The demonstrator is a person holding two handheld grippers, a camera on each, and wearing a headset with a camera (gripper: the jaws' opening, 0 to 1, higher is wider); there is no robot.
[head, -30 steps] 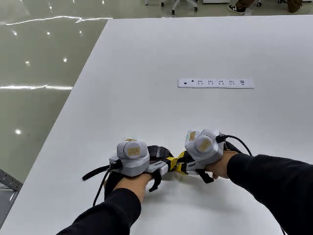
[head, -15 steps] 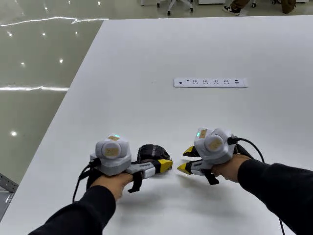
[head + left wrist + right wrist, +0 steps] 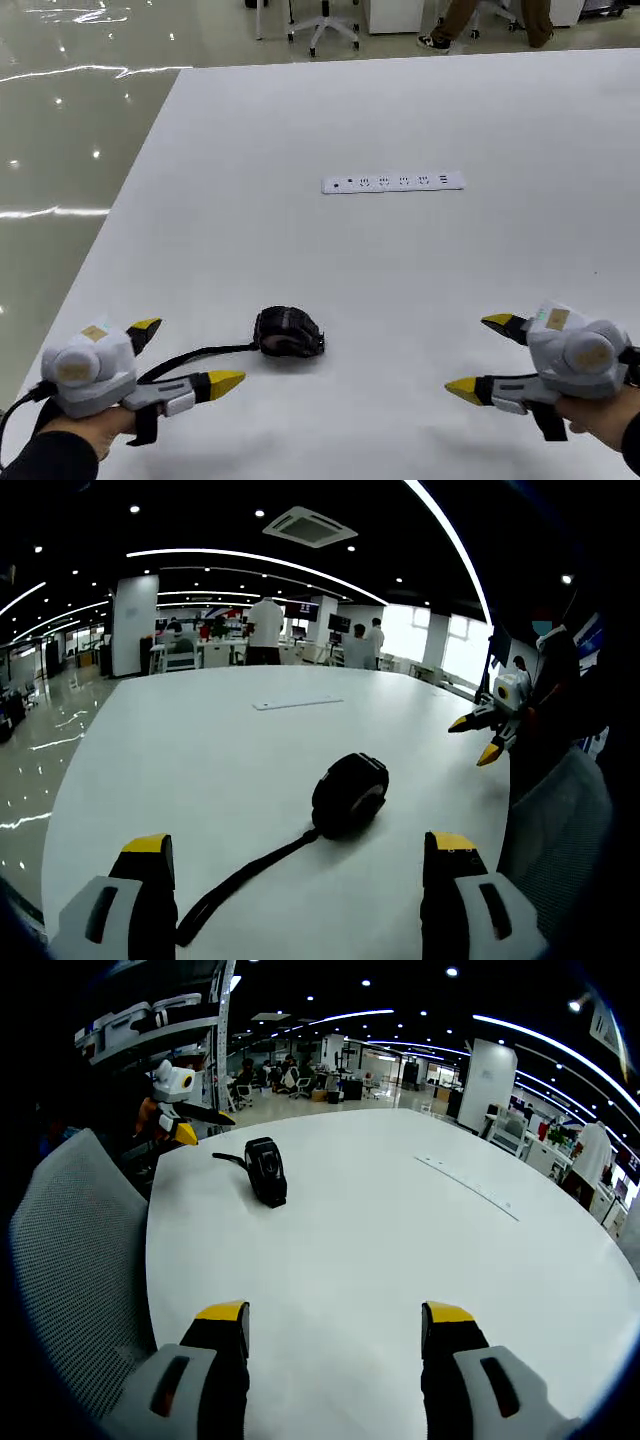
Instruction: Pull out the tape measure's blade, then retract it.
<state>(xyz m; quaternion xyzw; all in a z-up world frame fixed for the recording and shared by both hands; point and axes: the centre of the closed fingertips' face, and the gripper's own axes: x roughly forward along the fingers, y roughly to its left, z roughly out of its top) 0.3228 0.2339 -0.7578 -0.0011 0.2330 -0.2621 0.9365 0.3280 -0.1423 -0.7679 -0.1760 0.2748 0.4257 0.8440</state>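
A black tape measure lies on the white table, its black wrist strap trailing to the left; no blade is drawn out. The tape measure lies just ahead of my left gripper, whose yellow-tipped jaws stand open around nothing. In the head view the left gripper hovers at the lower left, close to the strap. My right gripper is open at the lower right, well away from the tape measure, which lies far off to its left. The right gripper holds nothing.
A white power strip lies further back on the table. The table's left edge drops to a glossy floor. Office chairs and a person's legs stand beyond the far edge.
Both grippers let go of the tape measure and drew apart, the left to the left, the right to the right. Both now stand open. The tape measure rests alone on the table.
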